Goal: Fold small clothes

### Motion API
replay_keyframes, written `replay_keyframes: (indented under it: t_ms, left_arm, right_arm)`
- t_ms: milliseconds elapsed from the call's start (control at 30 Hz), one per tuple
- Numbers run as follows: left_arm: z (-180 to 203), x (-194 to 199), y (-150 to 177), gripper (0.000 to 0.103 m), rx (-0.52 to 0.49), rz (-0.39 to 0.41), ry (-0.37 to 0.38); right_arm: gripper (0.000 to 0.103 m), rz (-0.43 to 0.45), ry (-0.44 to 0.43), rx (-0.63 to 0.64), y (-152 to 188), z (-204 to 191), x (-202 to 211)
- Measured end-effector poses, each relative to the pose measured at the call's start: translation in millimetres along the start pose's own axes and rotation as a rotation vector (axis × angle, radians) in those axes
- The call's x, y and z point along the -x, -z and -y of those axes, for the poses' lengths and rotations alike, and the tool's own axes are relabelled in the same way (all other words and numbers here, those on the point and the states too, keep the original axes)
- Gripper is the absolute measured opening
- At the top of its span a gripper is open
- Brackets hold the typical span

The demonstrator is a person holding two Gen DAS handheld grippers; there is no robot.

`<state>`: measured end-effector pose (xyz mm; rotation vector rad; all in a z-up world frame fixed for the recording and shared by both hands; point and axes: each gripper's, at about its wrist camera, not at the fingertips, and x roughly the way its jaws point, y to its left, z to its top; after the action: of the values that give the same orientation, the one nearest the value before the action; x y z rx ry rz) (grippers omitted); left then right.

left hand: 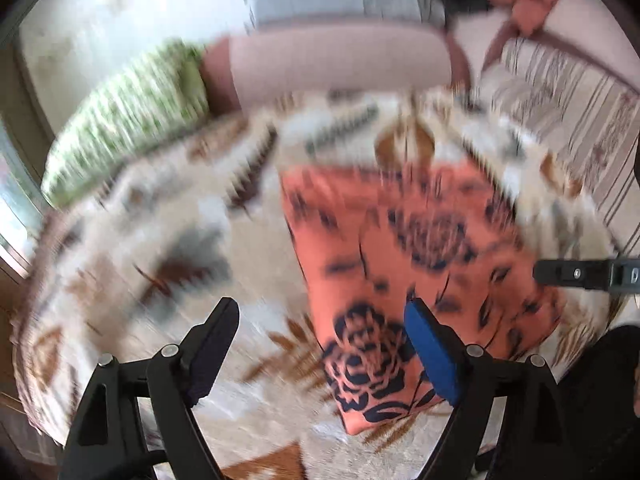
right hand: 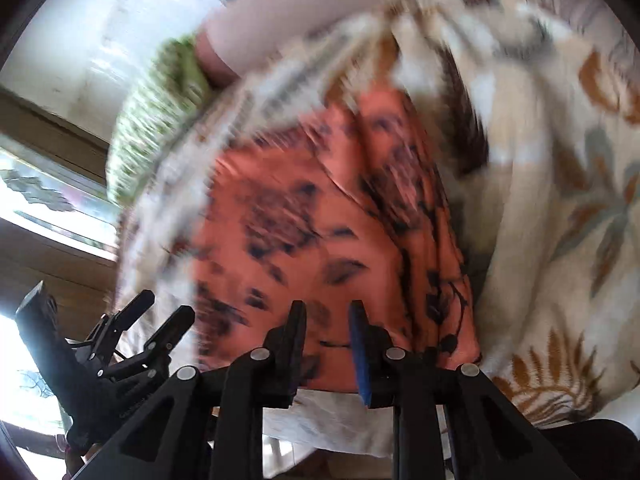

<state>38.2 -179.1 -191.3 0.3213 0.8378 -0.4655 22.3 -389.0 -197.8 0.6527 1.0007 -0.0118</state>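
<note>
Blanket (left hand: 160,240) lies bare left of the orange garment (left hand: 400,248) — green pillow (left hand: 132,120) behind.

The orange garment (left hand: 420,248) was thin, matt cloth printed with dark roses. Under it lay a cream blanket (left hand: 160,240) with leaf patterns, apparently soft and slightly fuzzy, though blur hid its weave. The left claw (left hand: 320,344) was matt black plastic with bright metal pins and a blue, foam-like pad. The right claw (right hand: 328,340) looked the same. A green-striped pillow (left hand: 128,120) was cloth.
</note>
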Motion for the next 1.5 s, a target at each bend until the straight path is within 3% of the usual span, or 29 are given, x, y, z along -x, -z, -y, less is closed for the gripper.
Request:
replay_keyframes:
  t_ms: [167,433,533,667,833,1233,1300,1367,1500]
  left_arm:
    - [-20,63,-24,0.086,0.067,0.153,-0.066]
    - [-53,129,-36,0.086,0.136,0.272,-0.179]
    - [-58,144,-34,0.091,0.148,0.315,-0.234]
    - [-63,162,-30,0.095,0.148,0.360,-0.274]
    - [-71,169,-27,0.095,0.171,0.358,-0.269]
    - [-74,169,-23,0.095,0.191,0.333,-0.283]
    - [-73,167,-23,0.095,0.188,0.325,-0.287]
    - [-73,166,-23,0.095,0.188,0.322,-0.287]
    - [-74,164,-23,0.095,0.188,0.316,-0.295]
  right_arm:
    - [0.025,0.199,-0.009,0.100,-2,-45,62]
    - [0.025,0.402,-0.009,0.237,8,-116,126]
    - [0.025,0.453,0.006,0.284,14,-136,136]
    - [0.025,0.468,0.019,0.325,24,-154,136]
    - [0.025,0.428,0.041,0.346,34,-163,122]
    - [0.026,0.437,0.089,0.380,45,-161,123]
    - [0.035,0.430,0.089,0.377,46,-157,122]
    - [0.072,0.450,0.070,0.368,49,-153,124]
    - [0.075,0.499,0.082,0.385,53,-151,132]
